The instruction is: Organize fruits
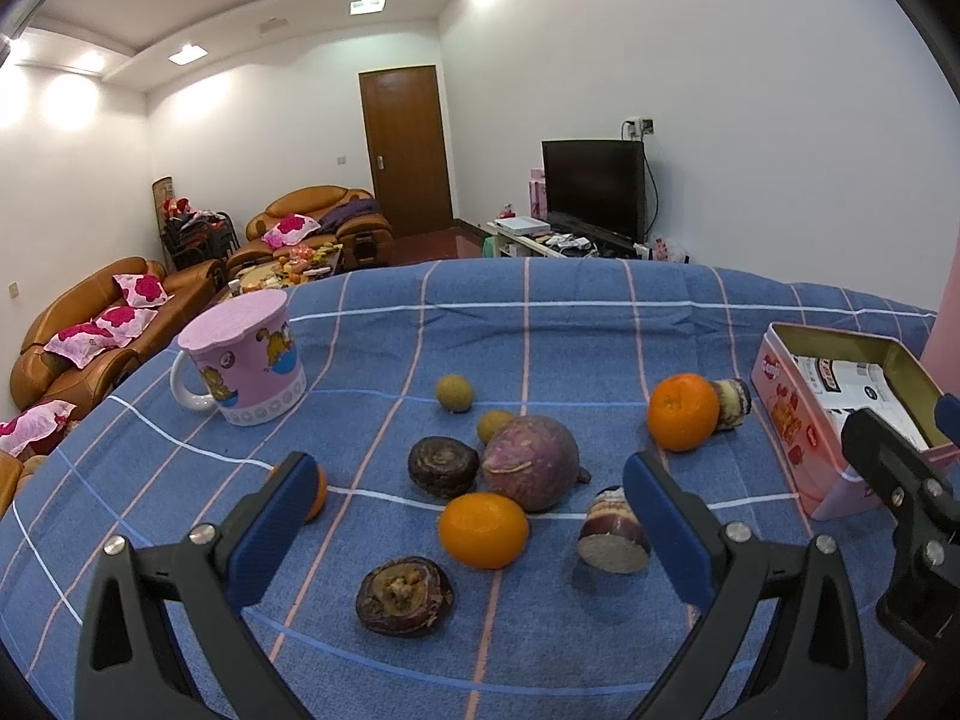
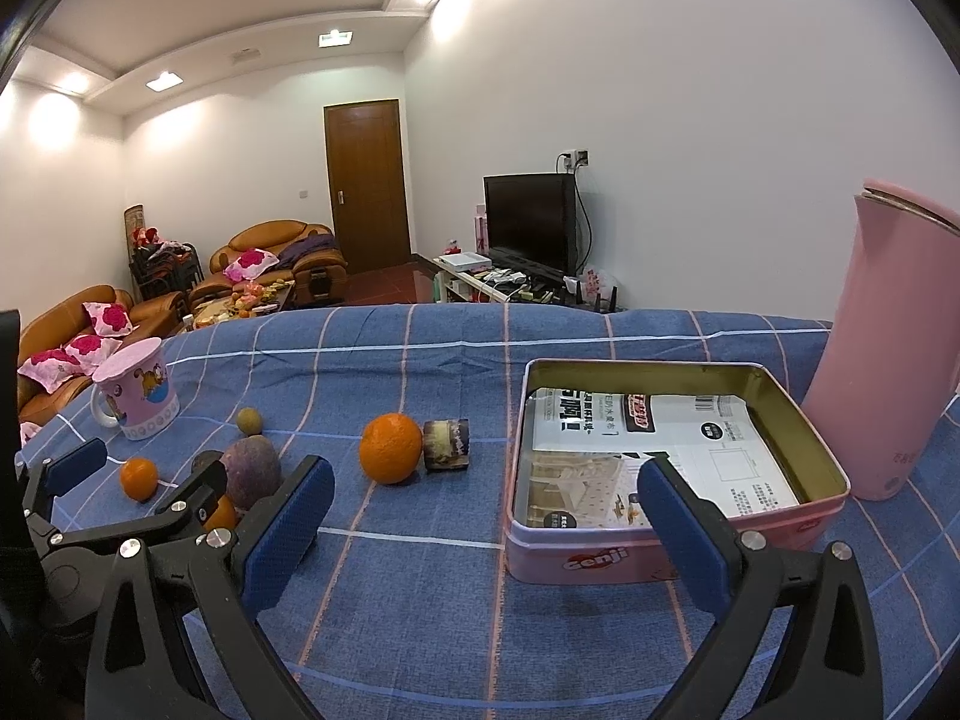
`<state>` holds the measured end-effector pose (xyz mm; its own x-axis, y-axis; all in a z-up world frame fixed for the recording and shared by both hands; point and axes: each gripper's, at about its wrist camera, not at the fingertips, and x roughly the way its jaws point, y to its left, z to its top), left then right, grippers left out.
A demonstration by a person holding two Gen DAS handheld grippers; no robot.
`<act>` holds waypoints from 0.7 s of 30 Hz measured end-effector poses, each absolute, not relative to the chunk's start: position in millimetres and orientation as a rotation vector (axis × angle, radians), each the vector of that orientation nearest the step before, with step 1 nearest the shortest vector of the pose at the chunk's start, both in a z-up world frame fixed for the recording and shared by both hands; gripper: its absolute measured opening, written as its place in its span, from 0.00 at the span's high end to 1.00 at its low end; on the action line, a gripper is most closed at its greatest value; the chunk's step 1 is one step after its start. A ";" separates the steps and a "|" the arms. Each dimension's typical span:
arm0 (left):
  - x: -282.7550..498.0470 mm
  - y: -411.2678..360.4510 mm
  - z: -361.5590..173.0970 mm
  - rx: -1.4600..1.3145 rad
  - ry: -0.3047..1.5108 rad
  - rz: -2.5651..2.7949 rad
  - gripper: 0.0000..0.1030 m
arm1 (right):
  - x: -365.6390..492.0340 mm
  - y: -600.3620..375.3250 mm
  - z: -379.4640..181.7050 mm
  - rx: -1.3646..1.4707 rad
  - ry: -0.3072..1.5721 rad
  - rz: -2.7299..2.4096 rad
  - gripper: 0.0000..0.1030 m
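Fruits lie scattered on a blue checked tablecloth (image 1: 540,348). My left gripper (image 1: 474,492) is open above them, framing an orange (image 1: 483,530), a large purple fruit (image 1: 531,461), two dark water chestnuts (image 1: 443,466) (image 1: 405,596) and a cut sugarcane piece (image 1: 612,531). Another orange (image 1: 683,412) and a second cane piece (image 1: 731,403) lie further right. An open pink tin (image 2: 678,546), lined with printed paper, holds no fruit. My right gripper (image 2: 486,495) hangs open just before the tin, holding nothing.
A lidded pink mug (image 1: 246,357) stands at the far left. Two small brown longans (image 1: 455,392) sit behind the pile. A small orange (image 2: 138,479) lies at left. A tall pink flask (image 2: 888,348) stands right of the tin. Sofas and a TV are beyond.
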<state>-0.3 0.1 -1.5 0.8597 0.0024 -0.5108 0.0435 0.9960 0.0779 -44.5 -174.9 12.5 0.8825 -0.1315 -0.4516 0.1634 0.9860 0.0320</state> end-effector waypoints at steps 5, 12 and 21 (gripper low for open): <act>-0.2 0.8 -1.4 0.087 0.535 -0.021 0.00 | -46.0 -173.9 13.2 0.068 0.466 -0.154 0.01; -0.2 1.4 -1.4 0.092 0.534 -0.022 0.00 | -45.7 -173.0 12.3 0.063 0.468 -0.150 0.01; 0.9 4.4 -0.5 0.100 0.544 -0.020 0.00 | -45.6 -172.8 12.2 0.064 0.468 -0.146 0.01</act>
<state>0.9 4.4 -0.5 0.8555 0.0071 -0.5178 0.0458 0.9950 0.0892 -45.6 -172.8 12.2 0.8824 -0.1257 -0.4533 0.1550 0.9875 0.0277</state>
